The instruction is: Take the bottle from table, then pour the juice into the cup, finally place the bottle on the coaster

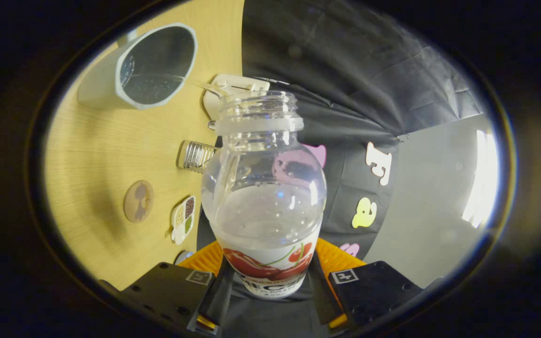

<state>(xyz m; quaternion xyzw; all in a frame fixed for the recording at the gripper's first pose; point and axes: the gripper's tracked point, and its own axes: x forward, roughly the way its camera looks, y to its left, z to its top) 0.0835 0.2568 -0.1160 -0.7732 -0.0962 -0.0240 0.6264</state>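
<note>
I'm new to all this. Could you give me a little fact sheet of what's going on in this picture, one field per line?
Held item: open bottle, no cap, partly filled with clear liquid
Gripper: fingers shut on the bottle's lower body
View: tilted, so the table appears turned sideways
Cup: on the table beyond the bottle's mouth, some liquid inside
Coaster: round, bare, on the table
Also on table: small ribbed glass, compartment dish

The handheld gripper (270,281) rolled sideways, its two fingers (221,293) closed from either side on the lower body of the bottle (266,202), holding it clear of the surface
</note>
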